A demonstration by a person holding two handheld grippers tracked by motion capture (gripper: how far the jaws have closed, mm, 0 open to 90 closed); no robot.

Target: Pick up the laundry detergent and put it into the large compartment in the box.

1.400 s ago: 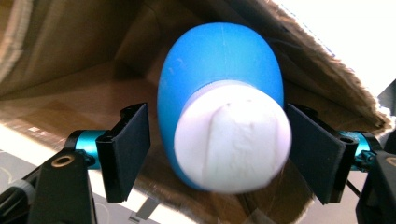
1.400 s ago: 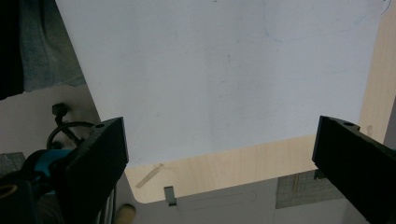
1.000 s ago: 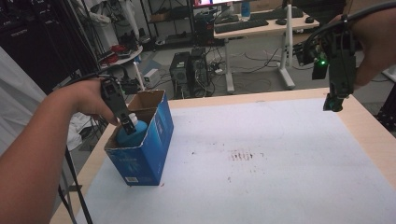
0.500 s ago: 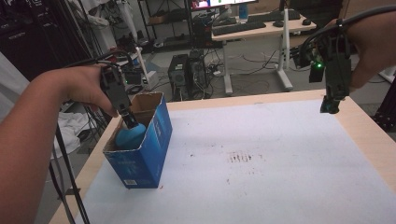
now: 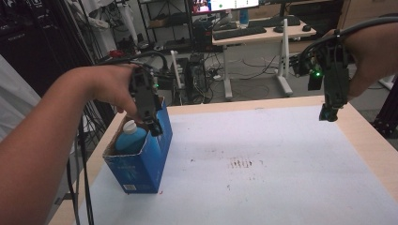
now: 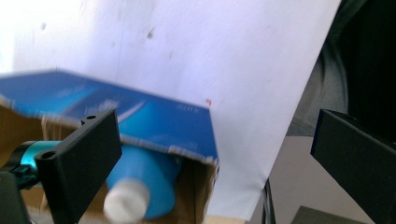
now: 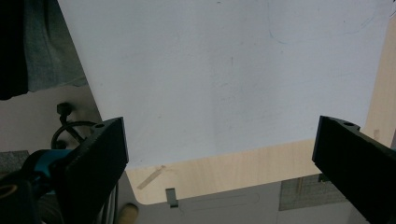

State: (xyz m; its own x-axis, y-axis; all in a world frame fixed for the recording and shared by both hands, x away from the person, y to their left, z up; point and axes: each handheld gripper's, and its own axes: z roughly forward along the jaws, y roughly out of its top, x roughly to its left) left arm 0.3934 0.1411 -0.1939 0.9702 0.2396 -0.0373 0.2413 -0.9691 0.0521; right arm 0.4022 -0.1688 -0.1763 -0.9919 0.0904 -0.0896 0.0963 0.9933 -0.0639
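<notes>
Left gripper (image 5: 155, 127), jaws apart, is hovering over the box (image 5: 141, 154) holding a bottle (image 5: 130, 139); right gripper (image 5: 330, 114), also apart, is hanging above the white surface (image 5: 263, 173).

We note a cardboard box (image 5: 141, 157): glossy blue print outside, raw brown board inside. The bottle (image 5: 130, 139) in it appears smooth blue plastic with a white cap. The table (image 5: 281, 164) has a matt white sheet, lightly stained, with pale wood edging. Gripper jaws look matt black plastic.
</notes>
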